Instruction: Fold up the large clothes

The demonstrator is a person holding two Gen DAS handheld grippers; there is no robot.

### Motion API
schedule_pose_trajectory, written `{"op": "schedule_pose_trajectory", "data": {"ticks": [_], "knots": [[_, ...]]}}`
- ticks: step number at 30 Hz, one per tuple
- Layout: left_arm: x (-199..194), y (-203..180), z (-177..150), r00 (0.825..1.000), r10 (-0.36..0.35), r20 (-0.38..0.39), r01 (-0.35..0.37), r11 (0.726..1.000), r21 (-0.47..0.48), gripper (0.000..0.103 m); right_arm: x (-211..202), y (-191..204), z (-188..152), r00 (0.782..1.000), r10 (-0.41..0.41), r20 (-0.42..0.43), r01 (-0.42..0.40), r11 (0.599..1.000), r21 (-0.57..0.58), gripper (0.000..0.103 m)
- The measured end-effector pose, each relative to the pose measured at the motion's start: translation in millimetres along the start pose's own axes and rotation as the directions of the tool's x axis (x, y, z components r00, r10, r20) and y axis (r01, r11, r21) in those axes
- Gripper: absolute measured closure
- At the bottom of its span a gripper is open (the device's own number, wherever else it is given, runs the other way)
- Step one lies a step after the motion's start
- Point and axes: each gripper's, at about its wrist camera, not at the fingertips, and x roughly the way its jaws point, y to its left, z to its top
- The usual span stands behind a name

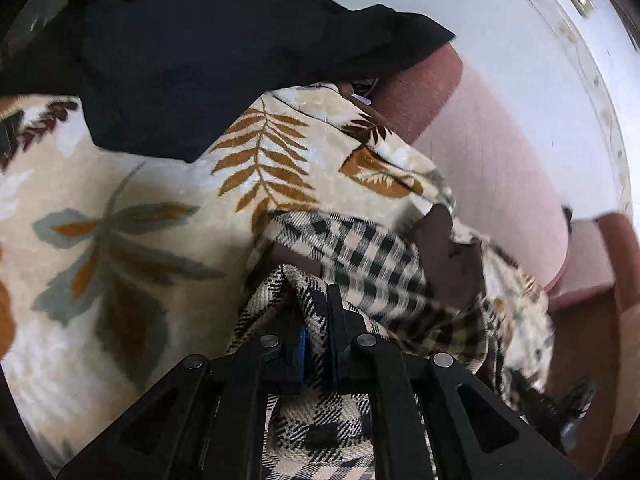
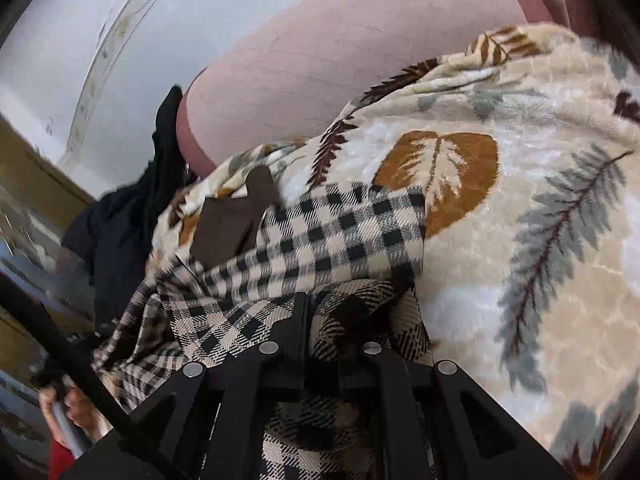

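Left tool pinches a bunched fold of the checked garment; right tool pinches another fold. Garment drapes over the leaf-print blanket. Brown cloth piece just past it. Black clothing and pink headboard beyond.
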Motion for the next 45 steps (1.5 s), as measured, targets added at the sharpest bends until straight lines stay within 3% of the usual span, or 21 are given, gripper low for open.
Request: {"op": "schedule_pose_trajectory", "data": {"ticks": [4, 7, 11, 14, 15, 16, 18, 24, 25, 29, 38, 39, 40, 41, 43, 44, 45], "knots": [[9.9, 18.7, 10.9, 0.992, -0.125, -0.024, 0.120, 0.984, -0.131, 0.094, 9.1, -18.9, 9.2, 0.997, 0.081, -0.007, -0.080, 0.992, 0.097, 0.086], [18.8, 37.8, 17.1, 0.968, -0.248, -0.040, 0.230, 0.939, -0.255, 0.093, 12.6, -28.0, 10.8, 0.990, 0.143, 0.002, -0.141, 0.979, 0.150, 0.066], [26.8, 52.2, 19.4, 0.947, -0.319, -0.035, 0.289, 0.895, -0.339, 0.091, 9.5, -38.7, 15.1, 0.975, 0.216, 0.048, -0.221, 0.948, 0.227, 0.037], [26.8, 58.1, 21.6, 0.933, -0.361, -0.014, 0.329, 0.866, -0.376, 0.085, -3.9, -45.6, 19.0, 0.973, 0.209, 0.099, -0.227, 0.945, 0.237, 0.030], [22.4, 60.8, 23.5, 0.933, -0.361, 0.018, 0.338, 0.856, -0.390, 0.075, -7.0, -48.4, 20.3, 0.972, 0.207, 0.111, -0.229, 0.942, 0.244, 0.030], [16.5, 64.5, 26.1, 0.936, -0.349, 0.051, 0.339, 0.853, -0.396, 0.064, -9.6, -50.8, 21.3, 0.972, 0.202, 0.123, -0.227, 0.941, 0.251, 0.030], [2.7, 70.5, 31.9, 0.942, -0.314, 0.122, 0.336, 0.853, -0.399, 0.053, -13.8, -54.0, 21.5, 0.973, 0.189, 0.134, -0.218, 0.941, 0.259, 0.028], [-24.3, 64.8, 32.5, 0.975, -0.187, 0.119, 0.214, 0.937, -0.276, 0.051, -18.5, -34.7, 20.2, 0.980, 0.160, 0.119, -0.180, 0.965, 0.189, 0.028], [-29.6, 61.6, 25.7, 0.983, -0.147, 0.110, 0.169, 0.956, -0.238, 0.046, -19.2, -30.5, 18.3, 0.981, 0.154, 0.115, -0.173, 0.970, 0.173, 0.028], [-41.0, 63.3, -7.5, 0.996, -0.053, 0.071, 0.062, 0.990, -0.127, 0.043, -26.3, -5.6, 5.2, 0.992, 0.095, 0.080, -0.102, 0.991, 0.087, 0.028], [-28.5, 71.1, -86.9, 0.998, 0.045, -0.045, -0.043, 0.998, 0.035, 0.043, -40.5, 13.7, -39.3, 0.997, 0.023, -0.079, -0.020, 0.999, 0.032, 0.028], [-26.7, 66.3, -90.7, 0.995, 0.084, -0.059, -0.080, 0.994, 0.074, 0.048, -40.8, 12.8, -46.5, 0.994, -0.013, -0.107, 0.015, 1.000, 0.025, 0.028], [-24.6, 62.3, -92.0, 0.990, 0.128, -0.066, -0.121, 0.987, 0.106, 0.064, -40.4, 11.8, -50.6, 0.991, -0.054, -0.124, 0.056, 0.998, 0.016, 0.028], [-24.2, 59.3, -91.7, 0.980, 0.185, -0.071, -0.174, 0.975, 0.137, 0.071, -40.3, 9.3, -55.4, 0.984, -0.115, -0.140, 0.116, 0.993, 0.000, 0.029], [-31.9, 64.3, -86.9, 0.980, 0.182, -0.075, -0.175, 0.981, 0.088, 0.078, -41.1, 2.9, -63.7, 0.944, -0.295, -0.147, 0.288, 0.955, -0.067, 0.030], [-41.8, 69.5, -84.9, 0.985, 0.163, -0.065, -0.160, 0.986, 0.041, 0.078, -43.5, -0.8, -68.0, 0.900, -0.415, -0.129, 0.402, 0.908, -0.115, 0.030], [-51.4, 71.5, -84.7, 0.988, 0.150, -0.049, -0.149, 0.989, 0.023, 0.078, -46.5, -4.2, -71.1, 0.872, -0.478, -0.111, 0.462, 0.876, -0.139, 0.030]]}}
